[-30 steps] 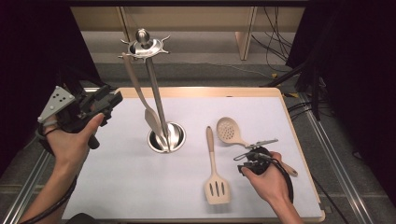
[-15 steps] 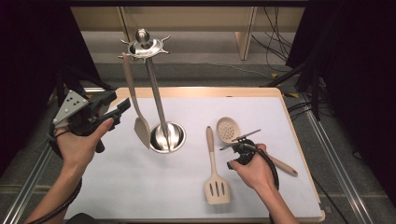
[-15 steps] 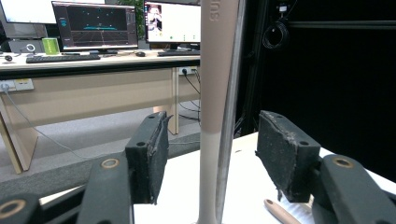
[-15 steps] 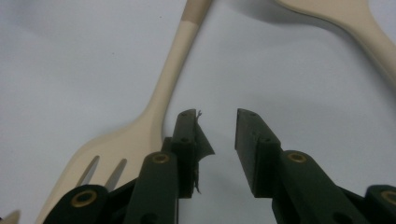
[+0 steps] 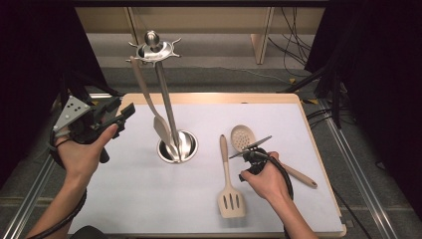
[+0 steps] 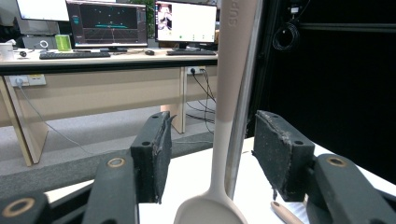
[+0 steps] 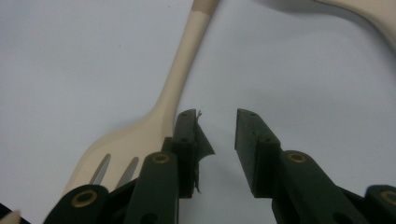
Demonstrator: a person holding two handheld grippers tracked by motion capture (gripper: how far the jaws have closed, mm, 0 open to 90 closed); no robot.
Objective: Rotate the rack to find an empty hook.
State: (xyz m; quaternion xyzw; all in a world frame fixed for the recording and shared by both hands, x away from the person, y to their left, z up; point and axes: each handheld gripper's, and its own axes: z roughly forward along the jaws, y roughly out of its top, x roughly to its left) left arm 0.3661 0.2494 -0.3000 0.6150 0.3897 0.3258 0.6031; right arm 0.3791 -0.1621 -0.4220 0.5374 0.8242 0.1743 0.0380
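A beige spoon [image 5: 148, 97] hangs from a hook on the metal utensil stand [image 5: 177, 147]. My left gripper [image 5: 124, 110] is open at table's left, level with the spoon. In the left gripper view the spoon [image 6: 225, 116] hangs between the open jaws of the left gripper [image 6: 213, 126], clear of both pads. A slotted spatula [image 5: 230, 189] and a perforated skimmer [image 5: 243, 136] lie flat on the white mat. My right gripper [image 5: 250, 160] points down between them. The right gripper [image 7: 217, 135] is open over bare mat, beside the spatula [image 7: 154, 121].
The white mat [image 5: 149, 199] covers a wooden-edged board [image 5: 318, 149]. The stand's pole [image 6: 243, 116] rises just behind the spoon. Metal rails run along both sides of the board. A desk with monitors [image 6: 112, 23] stands beyond the table.
My right hand has moved left from the skimmer's handle to the spatula's side. The hanging spoon has swung a little on its hook. The left gripper has barely shifted.
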